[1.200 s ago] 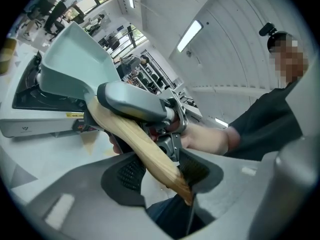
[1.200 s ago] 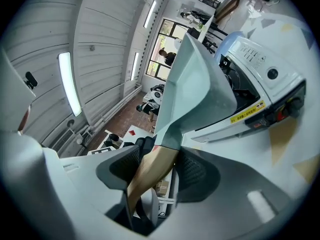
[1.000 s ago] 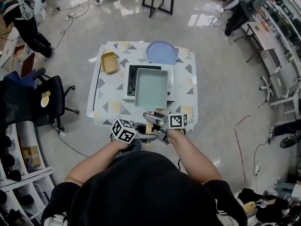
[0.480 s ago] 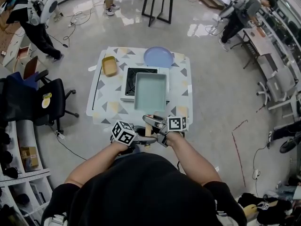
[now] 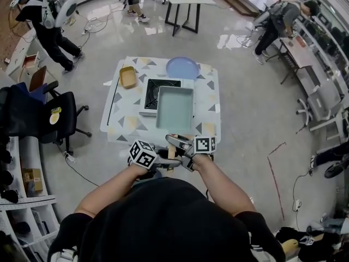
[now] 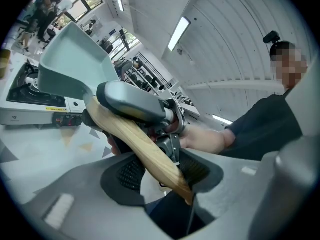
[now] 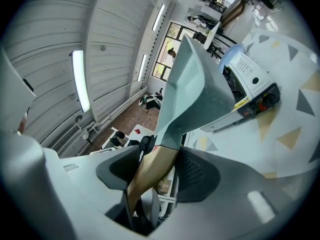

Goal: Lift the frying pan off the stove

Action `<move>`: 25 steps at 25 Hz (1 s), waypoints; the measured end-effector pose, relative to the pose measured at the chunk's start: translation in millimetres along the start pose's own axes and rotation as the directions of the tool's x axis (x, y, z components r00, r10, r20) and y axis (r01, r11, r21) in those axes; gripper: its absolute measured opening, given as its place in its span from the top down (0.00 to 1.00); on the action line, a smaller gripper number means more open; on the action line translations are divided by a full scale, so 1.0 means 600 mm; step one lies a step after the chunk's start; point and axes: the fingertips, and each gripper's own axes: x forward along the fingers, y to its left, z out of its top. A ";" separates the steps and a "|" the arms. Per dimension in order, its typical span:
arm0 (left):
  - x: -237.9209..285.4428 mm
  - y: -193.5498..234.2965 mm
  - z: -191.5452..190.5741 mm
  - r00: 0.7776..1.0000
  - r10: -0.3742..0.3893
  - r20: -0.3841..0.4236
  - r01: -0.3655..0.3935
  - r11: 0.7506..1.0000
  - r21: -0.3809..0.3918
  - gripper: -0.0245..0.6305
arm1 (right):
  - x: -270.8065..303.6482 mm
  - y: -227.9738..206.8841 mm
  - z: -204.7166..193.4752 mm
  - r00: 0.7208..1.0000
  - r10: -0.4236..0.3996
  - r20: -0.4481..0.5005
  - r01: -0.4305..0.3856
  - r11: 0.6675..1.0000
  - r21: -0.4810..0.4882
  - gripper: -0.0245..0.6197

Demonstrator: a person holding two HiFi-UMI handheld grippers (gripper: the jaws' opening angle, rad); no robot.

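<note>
The pale green rectangular frying pan [image 5: 174,107] hangs above the white single-burner stove [image 5: 153,88], covering its right part; the black burner shows at the left. Its wooden handle [image 5: 171,152] points toward me. Both grippers are shut on that handle. My left gripper [image 5: 163,158] clamps the handle's near end [image 6: 150,151], and my right gripper [image 5: 182,148] clamps it closer to the pan [image 7: 150,171]. In the left gripper view the pan [image 6: 75,59] sits tilted above the stove [image 6: 30,104]. In the right gripper view the pan [image 7: 195,89] rises over the stove [image 7: 250,84].
The stove stands on a small table [image 5: 122,121] with a triangle-patterned cloth. A blue plate [image 5: 182,68] lies behind the stove and a yellow dish [image 5: 127,76] at the back left. A black office chair [image 5: 60,116] stands left of the table. People stand farther off.
The pan has shifted a little toward me and to the right, baring more of the burner. Both grippers stay shut on the handle.
</note>
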 end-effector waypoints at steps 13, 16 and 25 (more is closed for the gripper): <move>0.014 -0.031 -0.017 1.000 0.008 -0.013 -0.008 1.000 0.030 0.64 | -0.024 0.022 -0.021 1.000 0.020 -0.002 -0.020 1.000 -0.019 0.57; 0.016 -0.041 -0.017 1.000 0.004 -0.013 -0.004 1.000 0.029 0.64 | -0.029 0.029 -0.024 1.000 0.021 -0.001 -0.021 1.000 -0.022 0.57; 0.020 -0.053 -0.028 1.000 0.004 -0.023 -0.003 0.999 0.032 0.64 | -0.038 0.035 -0.038 1.000 0.019 -0.012 -0.020 1.000 -0.019 0.57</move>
